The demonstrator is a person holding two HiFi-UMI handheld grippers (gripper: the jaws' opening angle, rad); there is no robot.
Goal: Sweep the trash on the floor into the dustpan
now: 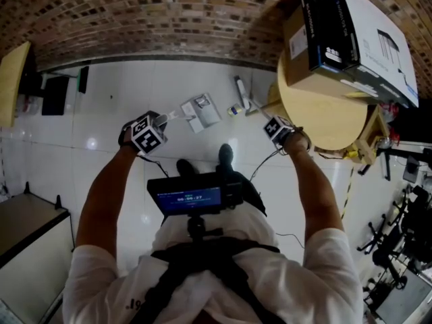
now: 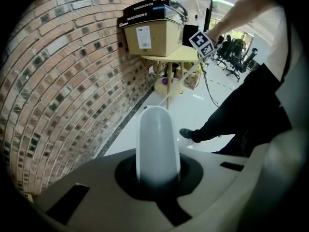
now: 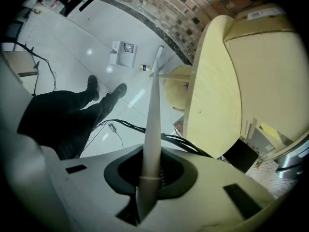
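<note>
Left claw (image 2: 157,177) pinches dustpan handle (image 2: 157,144); right claw (image 3: 147,187) pinches broom stick (image 3: 153,120), round table (image 3: 212,91) just beside.

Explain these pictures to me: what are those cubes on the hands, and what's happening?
No robot here: a person holds a two-jaw gripper in each hand; the patterned cubes belong to them. The head view looks down from a camera on the head at the floor. The other two views come from cameras riding on each gripper. The left gripper is shut on a white handle, apparently the dustpan's. The right gripper is shut on the broom stick. Small trash lies by the broom's far end, near a round table.
</note>
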